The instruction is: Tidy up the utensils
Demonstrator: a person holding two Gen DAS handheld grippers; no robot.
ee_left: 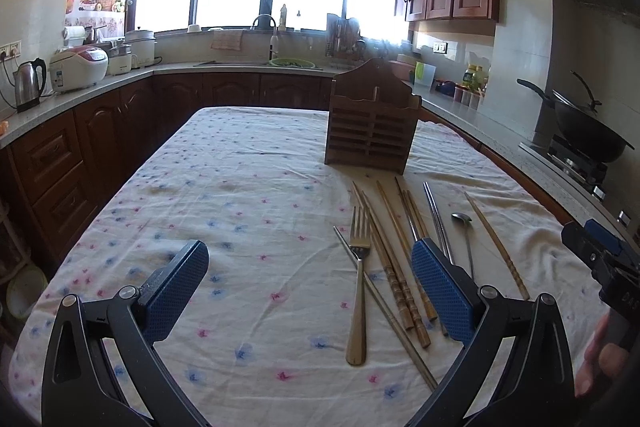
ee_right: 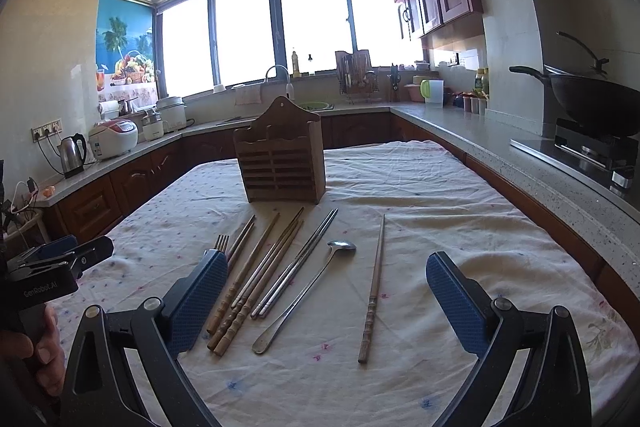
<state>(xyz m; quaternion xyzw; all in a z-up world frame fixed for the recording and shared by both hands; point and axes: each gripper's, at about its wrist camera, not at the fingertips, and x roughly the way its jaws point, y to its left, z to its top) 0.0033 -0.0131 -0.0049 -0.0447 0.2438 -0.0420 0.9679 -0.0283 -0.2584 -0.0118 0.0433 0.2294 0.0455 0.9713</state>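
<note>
A: Left wrist view, what do you see?
B: My left gripper (ee_left: 310,291) is wide open and holds nothing. The gold-coloured metal fork (ee_left: 359,291) lies between its fingers on the white flowered tablecloth (ee_left: 240,187), bamboo chopsticks (ee_left: 394,267) just beside it. The brown slatted wooden utensil holder (ee_left: 370,125) stands upright at 1 o'clock.
A: And the right?
B: My right gripper (ee_right: 326,301) is open too, empty. The long silver spoon (ee_right: 304,297) and one single bamboo chopstick (ee_right: 374,291) lie between its fingers.
</note>
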